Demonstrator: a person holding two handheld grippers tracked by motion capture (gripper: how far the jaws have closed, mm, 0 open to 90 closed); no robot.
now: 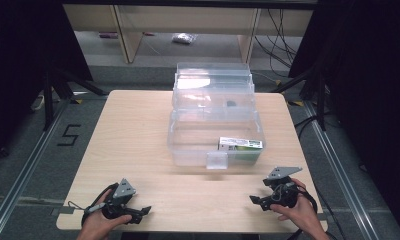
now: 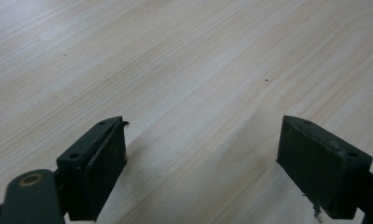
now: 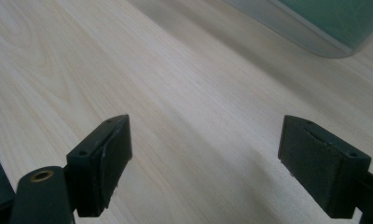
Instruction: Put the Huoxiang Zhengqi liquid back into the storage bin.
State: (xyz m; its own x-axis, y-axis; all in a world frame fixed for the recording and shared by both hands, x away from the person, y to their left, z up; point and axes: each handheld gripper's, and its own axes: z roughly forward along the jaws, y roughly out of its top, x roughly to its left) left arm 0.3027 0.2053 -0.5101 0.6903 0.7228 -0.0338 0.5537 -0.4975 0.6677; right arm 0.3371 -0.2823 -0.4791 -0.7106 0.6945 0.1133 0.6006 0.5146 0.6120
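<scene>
Left gripper (image 1: pixel 147 210) at worktop (image 1: pixel 133 130) near-left corner, jaws spread, empty. Clear lidded box (image 1: pixel 215 132) sits mid-worktop toward the far edge, a green carton (image 1: pixel 240 145) inside. Right gripper (image 1: pixel 253 200) at near-right corner, spread, empty. Likely start; next, reach forward to box.

- The high view looks forward and down from above the person's side, taking in the whole wooden table (image 1: pixel 133 130), the clear plastic box (image 1: pixel 213 107) and the floor beyond.
- The left gripper view sits low and close, looking along its jaws at bare tabletop (image 2: pixel 184 70).
- The right gripper view is equally low and close; it faces the tabletop (image 3: pixel 175 93) and catches the box's near corner (image 3: pixel 315 23).
- All three views share the tabletop.
</scene>
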